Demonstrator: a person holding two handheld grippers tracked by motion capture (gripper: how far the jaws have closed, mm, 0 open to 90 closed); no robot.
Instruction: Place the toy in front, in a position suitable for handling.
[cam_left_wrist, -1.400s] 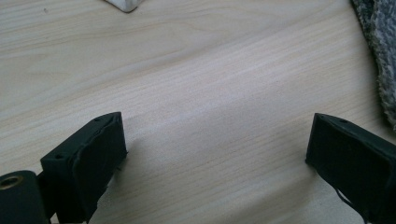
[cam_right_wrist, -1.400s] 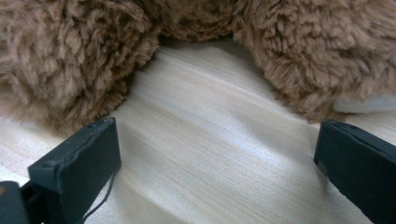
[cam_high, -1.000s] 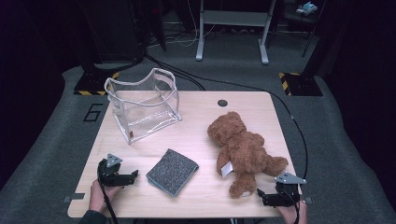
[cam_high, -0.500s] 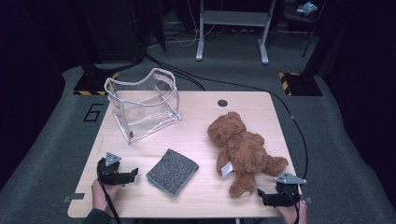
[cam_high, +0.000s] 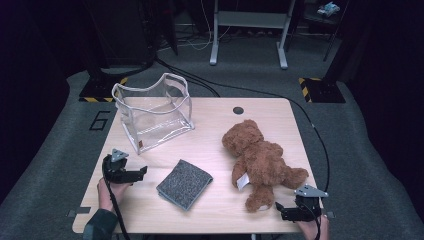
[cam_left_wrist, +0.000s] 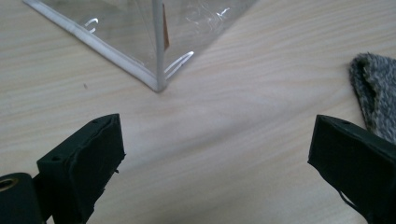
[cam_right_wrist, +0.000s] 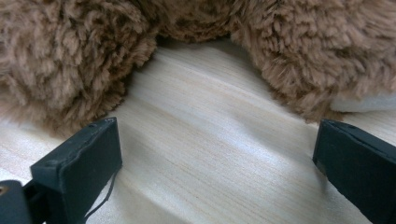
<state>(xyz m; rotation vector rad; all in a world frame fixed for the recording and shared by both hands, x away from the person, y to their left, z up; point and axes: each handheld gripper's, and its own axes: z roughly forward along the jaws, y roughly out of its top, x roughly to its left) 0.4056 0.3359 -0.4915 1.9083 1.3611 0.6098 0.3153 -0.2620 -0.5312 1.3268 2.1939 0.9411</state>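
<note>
Very little has shifted over the last second: my left hand-held gripper (cam_high: 134, 174) has crept slightly toward the bench's (cam_high: 215, 120) left edge and a touch nearer me, while my right hand-held gripper (cam_high: 283, 210) has stayed where it was at the near right corner. Both have their jaws spread wide with nothing between them but bare light wood, as each gripper view makes plain. The brown plush teddy bear (cam_high: 260, 162) lies sprawled on the right half of the bench, its lower leg just beside my right jaws; in the right gripper view its fur (cam_right_wrist: 70, 56) sits directly ahead, close but not touched. The folded grey felt cloth (cam_high: 184, 183) rests near the middle of the near edge, apart from my left jaws, and I catch its edge (cam_left_wrist: 376, 93) at the side of the left gripper view. The clear plastic pouch with white trim (cam_high: 152, 112) stands open toward the far left corner, its near corner (cam_left_wrist: 159, 70) straight ahead of my left jaws (empty, as far as I can tell). I judge nothing has been picked up yet; the small left-hand drift looks like settling in, and the bear seems my nearest first grasp.
</note>
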